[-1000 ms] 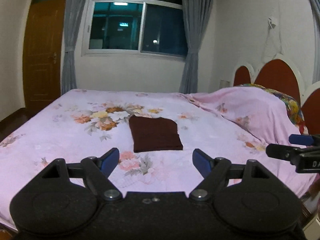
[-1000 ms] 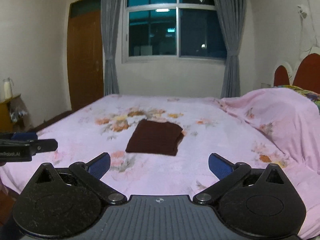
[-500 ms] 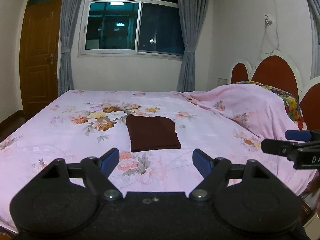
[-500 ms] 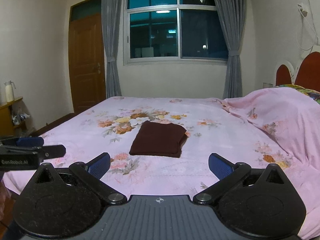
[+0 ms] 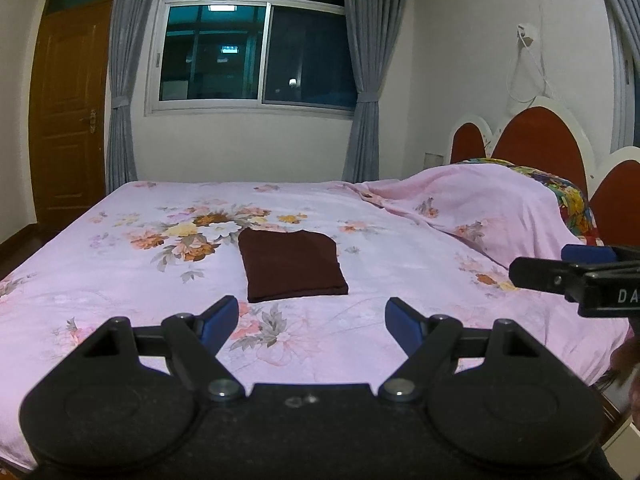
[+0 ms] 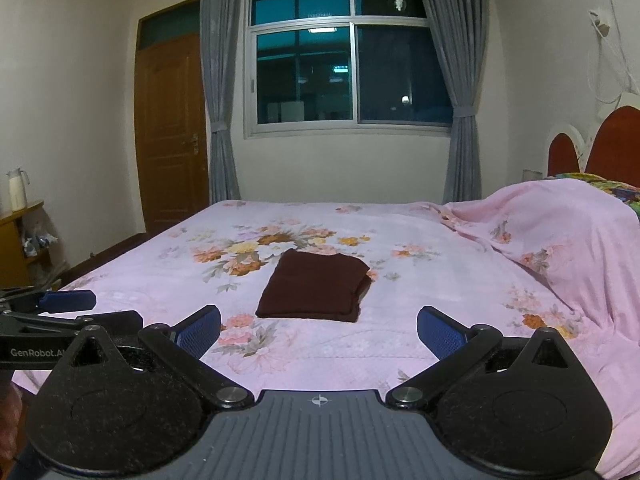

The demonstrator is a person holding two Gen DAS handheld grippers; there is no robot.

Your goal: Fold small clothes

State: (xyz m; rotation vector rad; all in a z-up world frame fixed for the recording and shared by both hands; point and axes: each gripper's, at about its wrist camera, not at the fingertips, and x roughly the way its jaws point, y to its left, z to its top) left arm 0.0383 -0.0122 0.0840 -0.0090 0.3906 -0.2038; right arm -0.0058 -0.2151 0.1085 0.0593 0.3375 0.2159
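Left tongs (image 5: 312,320) and right tongs (image 6: 319,330), both spread, empty; folded maroon garment (image 5: 294,265) lay mid-frame beyond, equidistant.

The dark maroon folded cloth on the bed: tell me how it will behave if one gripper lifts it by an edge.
The dark maroon folded cloth looks soft and layered, so it would probably sag and unfold. It lies flat, thin and small, so it is likely light. On the pink floral bedsheet it would probably drag and bunch rather than slide cleanly.
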